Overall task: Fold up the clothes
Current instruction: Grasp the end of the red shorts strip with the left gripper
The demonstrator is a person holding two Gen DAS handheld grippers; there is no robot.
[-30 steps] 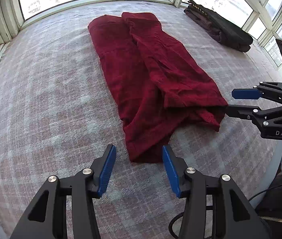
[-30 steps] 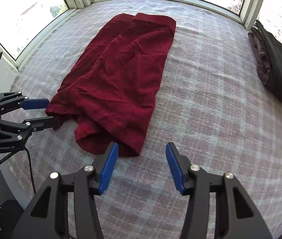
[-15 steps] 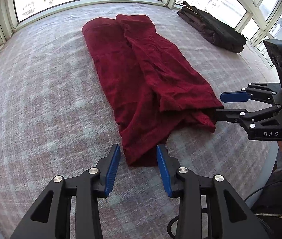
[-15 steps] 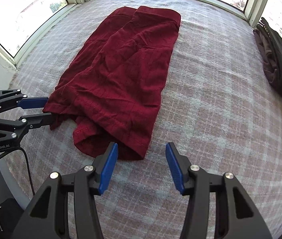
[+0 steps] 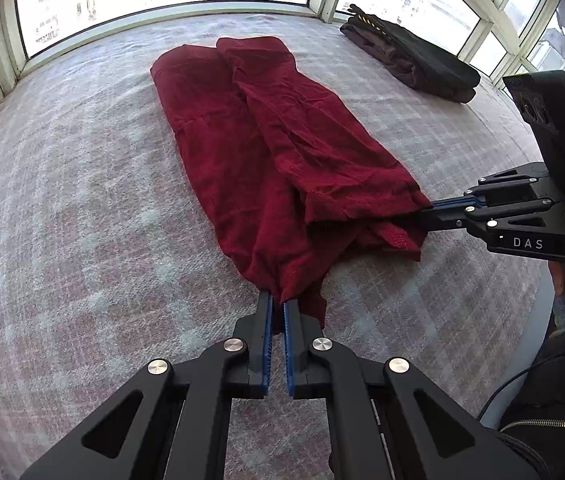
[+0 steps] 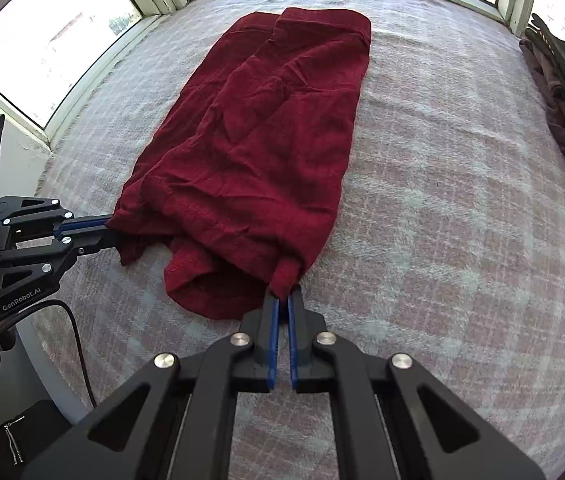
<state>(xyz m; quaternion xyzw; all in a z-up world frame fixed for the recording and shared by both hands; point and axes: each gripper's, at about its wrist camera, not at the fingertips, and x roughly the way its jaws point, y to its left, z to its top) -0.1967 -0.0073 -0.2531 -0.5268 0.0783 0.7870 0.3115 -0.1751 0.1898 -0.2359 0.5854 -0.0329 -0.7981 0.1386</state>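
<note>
Clothes number two piles: one red garment (image 5: 266, 168), laid long down the middle of the plaid-covered surface (image 5: 62, 240), and one dark folded stack (image 5: 414, 60) by the windows at the far right. My left claw (image 5: 276, 308) is clamped on the garment's near left corner; my right claw (image 6: 282, 300) is clamped on its near right corner. Two claws, both pinching red cloth. Nothing lies between them but the rumpled hem.
</note>
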